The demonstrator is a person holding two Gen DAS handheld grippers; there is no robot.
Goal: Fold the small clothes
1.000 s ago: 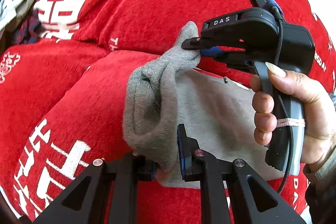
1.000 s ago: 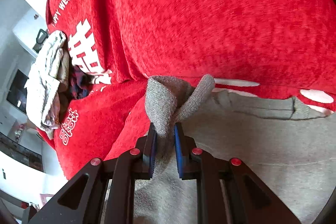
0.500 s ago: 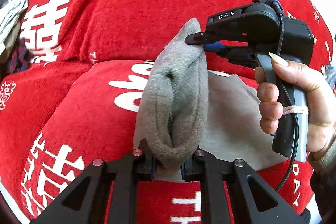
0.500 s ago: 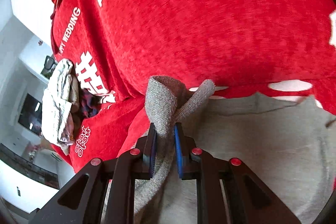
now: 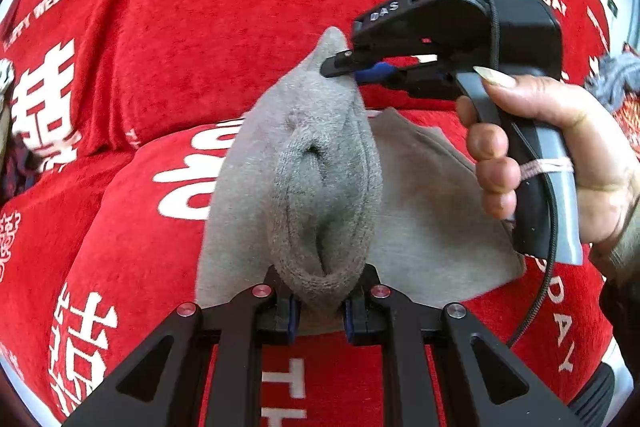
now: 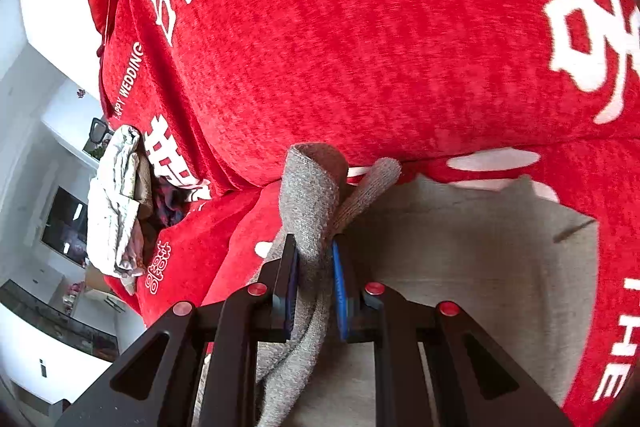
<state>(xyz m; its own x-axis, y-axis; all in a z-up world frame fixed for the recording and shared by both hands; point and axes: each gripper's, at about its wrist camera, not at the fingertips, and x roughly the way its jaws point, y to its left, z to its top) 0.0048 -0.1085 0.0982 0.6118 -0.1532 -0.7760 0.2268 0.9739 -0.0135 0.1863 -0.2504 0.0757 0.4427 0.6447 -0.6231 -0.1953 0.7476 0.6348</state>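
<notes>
A grey knit garment (image 5: pixel 316 179) is held up between both grippers above a red sofa. My left gripper (image 5: pixel 319 307) is shut on its near rolled edge. My right gripper (image 5: pixel 352 69), held in a hand, is shut on its far corner. In the right wrist view the right gripper (image 6: pixel 314 279) pinches a bunched fold of the grey garment (image 6: pixel 308 195). The rest of the grey cloth (image 6: pixel 460 247) lies flat on the seat (image 5: pixel 120 259) below.
The red sofa cover (image 6: pixel 360 47) has white printed characters on back and seat. A pile of pale and dark clothes (image 6: pixel 116 203) lies at the sofa's far left end. A grey-blue cloth (image 5: pixel 616 75) lies at the right edge.
Both grippers have lifted the gripped grey edge higher and stretched it out between them. The cameras have tilted up, showing more of the sofa back.
</notes>
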